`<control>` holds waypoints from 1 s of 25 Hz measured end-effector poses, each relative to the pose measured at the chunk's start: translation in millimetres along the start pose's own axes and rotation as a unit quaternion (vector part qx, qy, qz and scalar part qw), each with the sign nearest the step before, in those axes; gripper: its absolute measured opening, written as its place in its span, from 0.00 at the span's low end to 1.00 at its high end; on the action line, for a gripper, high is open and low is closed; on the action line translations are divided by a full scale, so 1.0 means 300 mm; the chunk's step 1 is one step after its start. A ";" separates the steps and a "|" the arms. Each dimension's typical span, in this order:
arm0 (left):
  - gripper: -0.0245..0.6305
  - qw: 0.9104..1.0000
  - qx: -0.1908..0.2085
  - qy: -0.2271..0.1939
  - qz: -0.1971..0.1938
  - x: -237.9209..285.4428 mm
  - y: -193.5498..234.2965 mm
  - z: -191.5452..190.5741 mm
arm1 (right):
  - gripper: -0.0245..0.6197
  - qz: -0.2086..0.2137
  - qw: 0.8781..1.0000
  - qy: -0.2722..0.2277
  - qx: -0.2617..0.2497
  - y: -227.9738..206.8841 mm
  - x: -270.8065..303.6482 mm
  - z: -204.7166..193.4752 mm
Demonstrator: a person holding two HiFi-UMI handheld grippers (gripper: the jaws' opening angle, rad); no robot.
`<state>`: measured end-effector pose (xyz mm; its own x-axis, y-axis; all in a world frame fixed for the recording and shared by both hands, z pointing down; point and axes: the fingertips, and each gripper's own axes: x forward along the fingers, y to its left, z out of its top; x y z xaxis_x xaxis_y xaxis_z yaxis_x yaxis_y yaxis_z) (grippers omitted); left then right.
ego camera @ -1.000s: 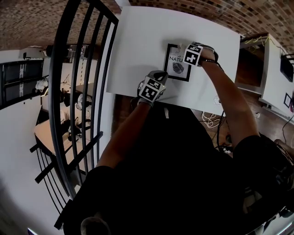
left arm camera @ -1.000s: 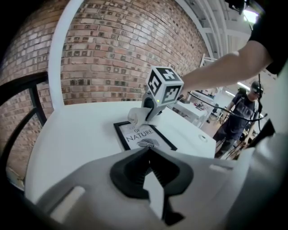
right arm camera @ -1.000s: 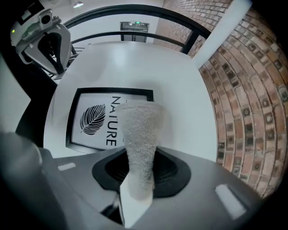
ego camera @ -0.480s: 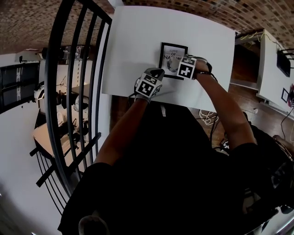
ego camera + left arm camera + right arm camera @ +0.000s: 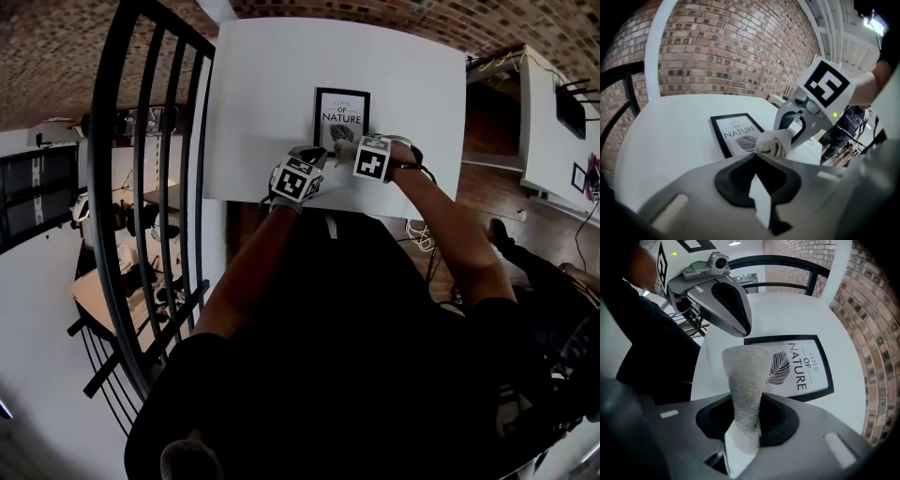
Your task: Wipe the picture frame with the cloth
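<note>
Right gripper (image 5: 347, 154) has dragged the cloth (image 5: 745, 376) down the picture frame (image 5: 341, 111).

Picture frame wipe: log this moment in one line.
right gripper: shut on cloth | left gripper: shut, empty | cloth: at picture frame's near edge, contact unclear | picture frame: flat on table

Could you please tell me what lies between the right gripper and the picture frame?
Only the cloth, shut in the right gripper, reaching toward the picture frame over the white table; the right gripper view shows it.
</note>
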<state>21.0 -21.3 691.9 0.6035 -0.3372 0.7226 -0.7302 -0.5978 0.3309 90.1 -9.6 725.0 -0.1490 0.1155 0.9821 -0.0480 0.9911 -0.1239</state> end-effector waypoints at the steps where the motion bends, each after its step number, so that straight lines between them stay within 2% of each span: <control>1: 0.04 1.000 0.000 -0.001 -0.001 -0.005 -0.003 -0.002 | 0.23 0.002 1.000 -0.002 0.001 0.012 -0.001 -0.002; 3: 0.04 1.000 0.001 -0.009 -0.003 -0.022 -0.011 0.008 | 0.23 0.003 1.000 -0.015 0.011 0.025 -0.016 -0.003; 6: 0.04 0.999 0.008 -0.035 -0.008 -0.062 -0.024 0.054 | 0.23 -0.017 0.995 -0.076 0.063 -0.007 -0.077 0.020; 9: 0.04 0.997 0.008 -0.071 -0.009 -0.123 -0.030 0.120 | 0.23 -0.041 0.976 -0.163 0.137 -0.050 -0.194 0.055; 12: 0.04 0.993 0.018 -0.114 -0.009 -0.206 -0.053 0.196 | 0.23 -0.061 0.947 -0.261 0.176 -0.071 -0.341 0.107; 16: 0.04 0.983 0.065 -0.172 -0.022 -0.314 -0.122 0.313 | 0.23 -0.098 0.907 -0.358 0.201 -0.096 -0.544 0.153; 18: 0.04 0.976 0.084 -0.200 -0.022 -0.376 -0.153 0.365 | 0.23 -0.116 0.880 -0.411 0.207 -0.091 -0.654 0.169; 22: 0.04 0.962 0.091 -0.257 -0.023 -0.506 -0.190 0.462 | 0.23 -0.145 0.827 -0.505 0.202 -0.045 -0.864 0.190; 25: 0.04 0.950 0.097 -0.293 -0.041 -0.582 -0.234 0.537 | 0.23 -0.173 0.806 -0.538 0.178 -0.012 -0.970 0.179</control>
<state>18.6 -37.7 444.8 0.7722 -0.5964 0.2192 -0.6344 -0.7430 0.2133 80.6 -50.2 432.1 -0.8267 -0.4765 0.2992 -0.5216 0.8484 -0.0901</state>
